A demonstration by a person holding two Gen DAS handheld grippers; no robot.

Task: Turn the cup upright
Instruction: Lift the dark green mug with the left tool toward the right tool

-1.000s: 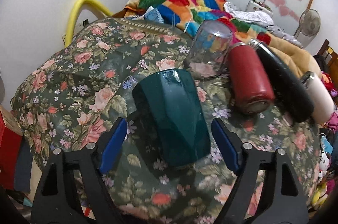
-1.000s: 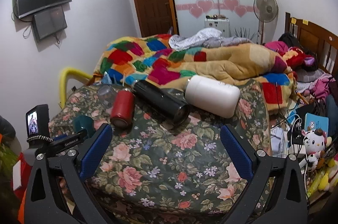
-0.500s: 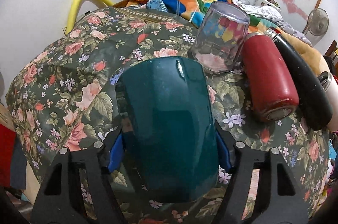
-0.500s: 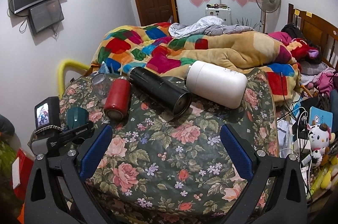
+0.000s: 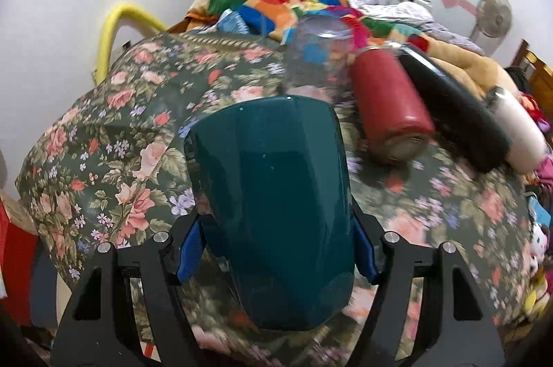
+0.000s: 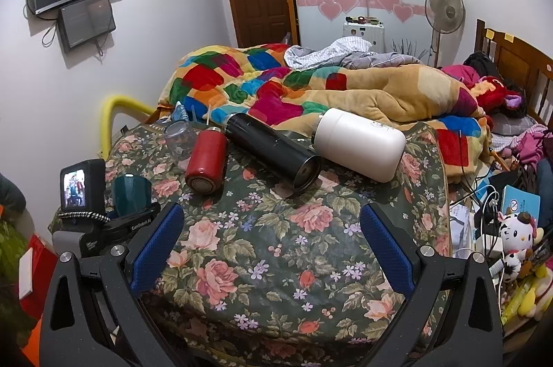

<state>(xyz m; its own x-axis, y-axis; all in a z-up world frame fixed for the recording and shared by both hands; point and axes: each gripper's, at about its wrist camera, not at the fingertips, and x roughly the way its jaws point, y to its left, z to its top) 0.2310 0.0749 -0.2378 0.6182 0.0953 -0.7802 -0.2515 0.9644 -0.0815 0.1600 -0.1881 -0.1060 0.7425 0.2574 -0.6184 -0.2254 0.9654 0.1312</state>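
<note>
One glossy dark-teal cup (image 5: 276, 211) was clamped, base up, between the blue pads (image 5: 188, 251) of the left gripper (image 5: 276, 249) over the floral bedcover (image 5: 114, 138). Beyond it an inverted clear glass (image 5: 318, 55), a red bottle (image 5: 390, 100), a black flask (image 5: 452, 111) and a white flask (image 6: 359, 144) were seen. The right gripper (image 6: 273, 249) was spread wide, nothing between its pads.

Even indoor light, soft shadows. Left wrist view motion-blurred; glare spot on teal cup (image 5: 273, 194). Fisheye bending, black vignette corners.
</note>
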